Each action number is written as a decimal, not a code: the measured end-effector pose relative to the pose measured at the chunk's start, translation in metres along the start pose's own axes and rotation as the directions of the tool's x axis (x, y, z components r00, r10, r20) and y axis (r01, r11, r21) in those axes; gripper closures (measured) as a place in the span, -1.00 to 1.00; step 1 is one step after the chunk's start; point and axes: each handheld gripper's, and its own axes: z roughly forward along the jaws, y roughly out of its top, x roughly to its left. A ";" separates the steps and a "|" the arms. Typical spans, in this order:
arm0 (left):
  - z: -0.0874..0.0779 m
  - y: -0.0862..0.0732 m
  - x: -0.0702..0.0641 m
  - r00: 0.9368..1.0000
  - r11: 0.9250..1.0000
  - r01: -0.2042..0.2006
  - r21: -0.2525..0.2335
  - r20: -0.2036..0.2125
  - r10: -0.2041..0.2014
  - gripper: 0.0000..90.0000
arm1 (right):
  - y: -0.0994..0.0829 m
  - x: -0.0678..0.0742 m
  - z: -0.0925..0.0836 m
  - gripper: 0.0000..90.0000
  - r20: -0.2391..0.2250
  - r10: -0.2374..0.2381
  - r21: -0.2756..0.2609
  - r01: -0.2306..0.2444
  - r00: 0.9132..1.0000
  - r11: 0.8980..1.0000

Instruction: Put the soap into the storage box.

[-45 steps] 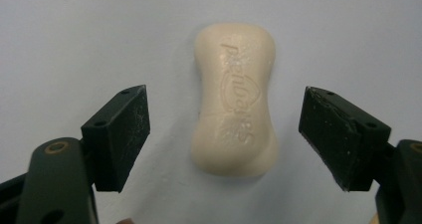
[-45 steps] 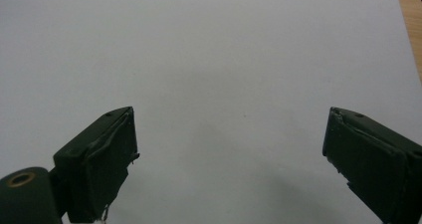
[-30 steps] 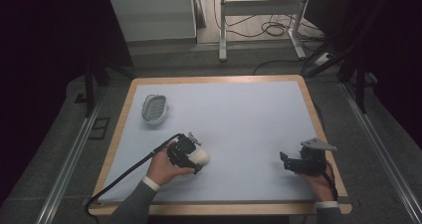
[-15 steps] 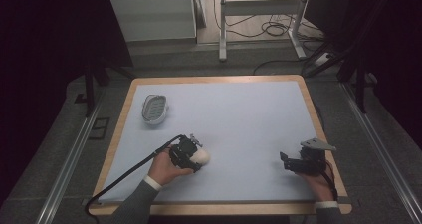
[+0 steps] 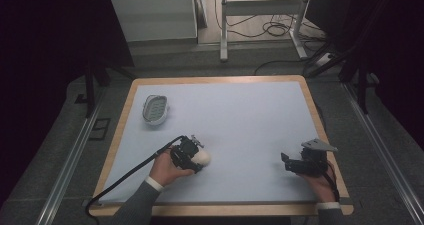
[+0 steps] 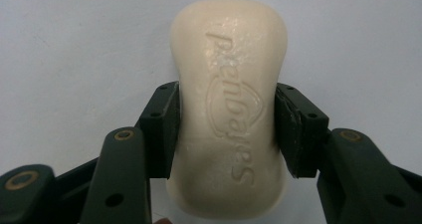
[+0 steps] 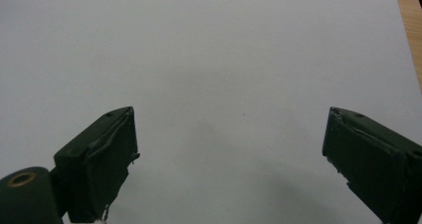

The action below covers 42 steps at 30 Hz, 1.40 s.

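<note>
— Where's the soap bar [image 6: 229,109]?

— On the worktop [image 5: 240,120], nearer the person than the soap dish [image 5: 155,108] and to its right, lying flat.

— Has the left gripper [image 6: 226,129] got it?

— Yes, its jaws have just closed and the pads press both long sides.

— And the right gripper [image 7: 229,154]?

— Released, jaws spread wide over bare worktop, well apart from the soap dish.

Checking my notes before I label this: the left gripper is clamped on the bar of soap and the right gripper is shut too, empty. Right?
Not quite. The right gripper is empty but open, jaws wide apart over the bare mat, as the right gripper view shows. The left gripper is clamped on the bar of soap.
</note>
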 end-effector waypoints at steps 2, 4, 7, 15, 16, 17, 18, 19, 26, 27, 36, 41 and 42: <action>0.000 0.000 0.001 1.000 1.000 0.004 -0.004 0.002 -0.004 0.09 | 0.000 0.000 0.000 -0.85 0.001 0.000 0.002 0.000 1.000 1.000; 0.000 0.001 0.002 1.000 1.000 0.008 -0.001 0.011 -0.008 0.09 | 0.000 0.000 0.000 -0.85 0.002 -0.001 0.003 0.001 1.000 1.000; -0.002 0.001 0.005 1.000 1.000 0.016 -0.002 0.018 -0.016 0.10 | 0.000 0.000 0.000 -0.85 0.006 -0.001 0.001 0.001 1.000 1.000; -0.017 0.001 0.013 0.999 0.999 0.026 -0.040 0.033 -0.024 0.10 | -0.001 -0.002 0.000 -0.85 0.010 0.000 0.003 0.000 1.000 1.000; -0.019 0.001 0.014 0.999 0.999 0.029 -0.045 0.033 -0.027 0.10 | -0.001 -0.002 0.000 -0.85 0.011 -0.001 0.003 0.001 1.000 1.000; -0.021 0.001 0.015 0.999 0.998 0.030 -0.049 0.032 -0.028 0.10 | -0.001 -0.002 0.000 -0.85 0.011 -0.001 0.003 0.001 1.000 1.000; -0.023 0.001 0.016 0.999 0.998 0.027 -0.053 0.032 -0.025 0.10 | -0.001 -0.001 0.000 -0.85 0.011 -0.001 0.004 0.001 1.000 1.000; -0.025 0.001 0.017 0.999 0.998 0.024 -0.053 0.034 -0.022 0.10 | -0.001 -0.001 0.000 -0.85 0.011 -0.001 0.005 0.001 1.000 1.000; -0.034 0.001 0.024 0.998 0.996 0.039 -0.084 0.042 -0.035 0.10 | -0.002 -0.001 0.002 -0.85 0.011 -0.004 0.010 0.004 1.000 1.000; -0.036 0.001 0.025 0.998 0.995 0.039 -0.087 0.041 -0.036 0.10 | -0.002 -0.001 0.002 -0.85 0.011 -0.003 0.010 0.003 1.000 1.000; -0.045 0.002 0.034 0.998 0.994 0.056 -0.095 0.034 -0.053 0.10 | -0.002 -0.001 0.002 -0.85 0.013 -0.002 0.011 0.002 1.000 1.000; -0.050 0.006 0.037 0.998 0.993 0.052 -0.105 0.028 -0.049 0.10 | -0.002 -0.002 0.002 -0.85 0.018 0.004 0.010 -0.004 1.000 1.000; -0.051 0.007 0.038 0.998 0.993 0.053 -0.107 0.025 -0.051 0.10 | -0.002 -0.003 0.002 -0.85 0.017 0.007 0.012 -0.007 1.000 1.000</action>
